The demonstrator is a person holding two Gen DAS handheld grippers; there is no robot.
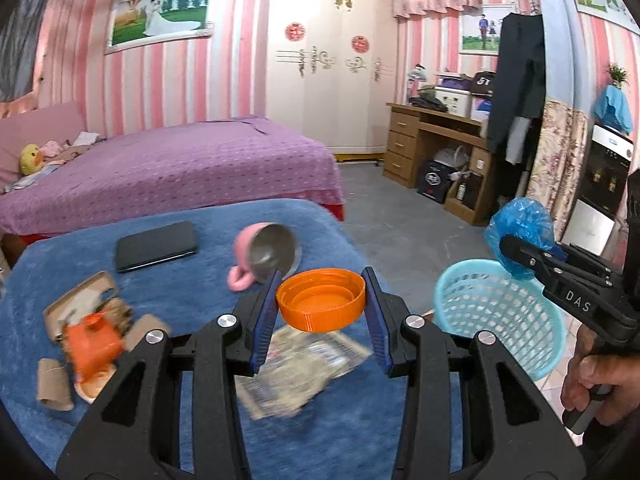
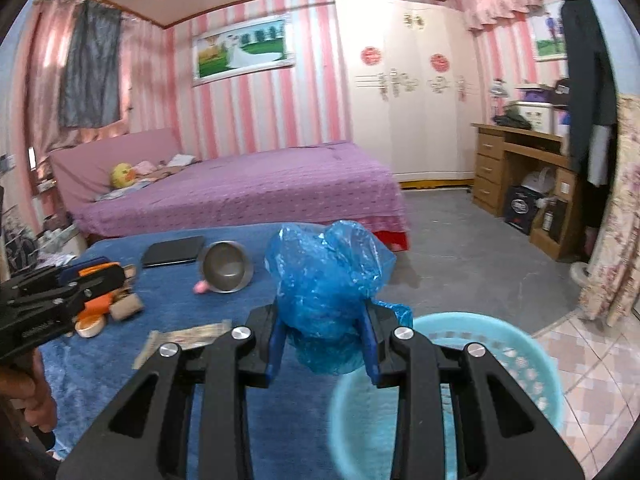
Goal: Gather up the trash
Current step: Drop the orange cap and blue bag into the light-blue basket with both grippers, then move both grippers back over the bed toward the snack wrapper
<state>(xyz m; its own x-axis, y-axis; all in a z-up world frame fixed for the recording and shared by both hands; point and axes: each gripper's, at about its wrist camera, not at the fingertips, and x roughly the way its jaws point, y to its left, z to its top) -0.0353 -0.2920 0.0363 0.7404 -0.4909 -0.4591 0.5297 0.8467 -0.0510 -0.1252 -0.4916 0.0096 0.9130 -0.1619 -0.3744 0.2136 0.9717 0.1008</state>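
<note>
Left gripper (image 1: 322, 300): an orange plastic lid (image 1: 321, 303) is being held between the blue pads, which are partly closed and pressing on its rim at both sides, in the lower centre of the left wrist view.
Right gripper (image 2: 324, 340): a crumpled blue plastic bag (image 2: 326, 280) is being pinched between narrowly set pads in the centre of the right wrist view; the bag is bulging above and below them.
Basket: a light blue mesh basket (image 1: 500, 316) is being seen at the right of the left wrist view, just under the bag; in the right wrist view it is lying at lower right, below the fingers.
Blue cloth (image 1: 192, 276): the surface under both grippers is being covered by it.
Left on the cloth: torn cardboard and orange scraps (image 1: 90, 332) at lower left, a printed wrapper (image 1: 296, 364) below the lid, blurred.
Other things: a tipped pink mug (image 1: 264, 252) and a dark phone (image 1: 156, 246) are lying farther up the cloth.
</note>
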